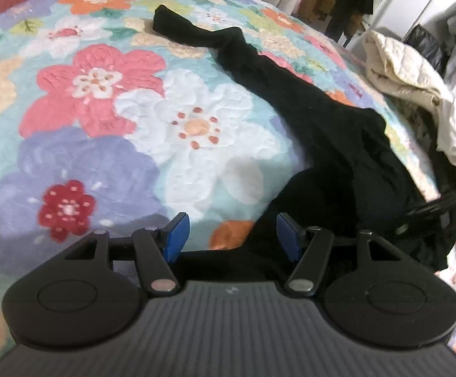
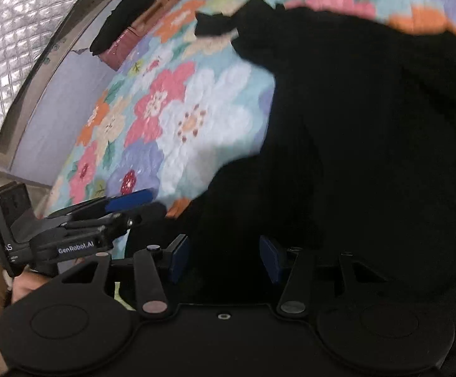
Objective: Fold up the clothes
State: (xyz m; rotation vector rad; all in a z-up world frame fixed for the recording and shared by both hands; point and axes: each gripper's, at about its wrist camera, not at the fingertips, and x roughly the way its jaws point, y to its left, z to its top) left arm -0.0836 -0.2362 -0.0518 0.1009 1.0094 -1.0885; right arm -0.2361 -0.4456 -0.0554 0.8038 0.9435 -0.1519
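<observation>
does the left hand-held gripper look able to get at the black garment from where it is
Probably yes: the left hand-held gripper is open, the black garment lies right ahead on the floral bedspread, and nothing sits between them.

The left claw (image 1: pixel 231 235) is matte black, with two bright blue fingertip pads (image 1: pixel 177 235) on slim black link arms. Each link arm ends in a round silver pivot pin, and two broad black lobes with embossed circles flank a grey ribbed housing bearing a small pale logo.

The right claw (image 2: pixel 225 259) has the same build: dark blue pads (image 2: pixel 270 257), silver pivot pins and a small screw on its black housing. Seen from the right wrist, the left claw's side carries white "GenRobot.AI" lettering.
</observation>
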